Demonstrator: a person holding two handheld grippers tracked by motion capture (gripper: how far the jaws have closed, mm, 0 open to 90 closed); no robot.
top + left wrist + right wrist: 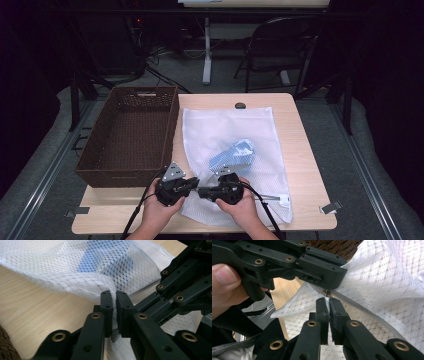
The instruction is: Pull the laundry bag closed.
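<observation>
Dim lab or studio: black curtains (30, 75), folding chair (280, 45), floor cables (160, 55).

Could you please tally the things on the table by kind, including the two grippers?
White mesh laundry bag: 1
Blue folded garment inside it: 1
Brown wicker basket: 1
Grippers, left gripper and right gripper, each shut on the bag's near edge: 2
Small dark round thing at the table's far edge: 1
Total: 6

Light wood-grain table (295, 150) standing on grey floor, brown woven basket (127, 135) sitting on its left half, white mesh laundry bag (225, 130) lying flat beside it, touching the basket's wall, small dark round fitting (240, 105) sitting at the far edge.
</observation>
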